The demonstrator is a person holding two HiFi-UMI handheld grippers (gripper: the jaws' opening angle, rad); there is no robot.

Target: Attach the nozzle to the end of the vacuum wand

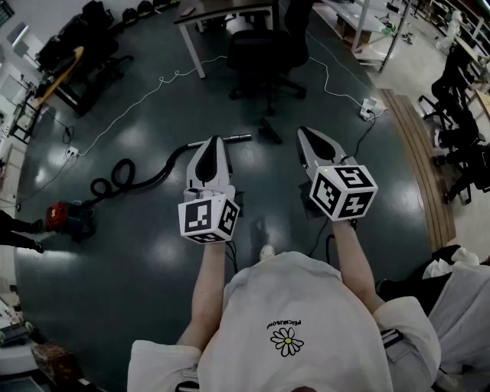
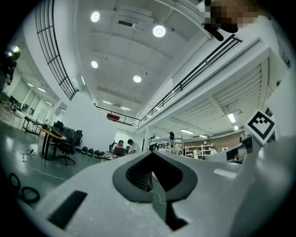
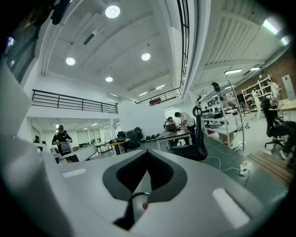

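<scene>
The person's white shirt (image 1: 306, 306) fills the 6 o'clock edge of the head view, and both bare forearms reach out from it side by side. The left tool (image 1: 217, 140) and the right tool (image 1: 305, 132) are held roughly level above the floor (image 1: 153, 253). Each has its jaws fully together on nothing, which looks like a ready pose, with no grasp begun. The vacuum wand (image 1: 239, 138) lies on the floor just past the left tool's tip, at about 12 o'clock. Its hose (image 1: 138, 180) curls off toward 9 o'clock to the red vacuum body (image 1: 65, 218). A dark piece (image 1: 268, 129) just beside the wand's free end may be the nozzle, though I cannot tell for certain. Farther off at 12 o'clock stand an office chair (image 1: 268, 53) and a desk (image 1: 222, 9).
</scene>
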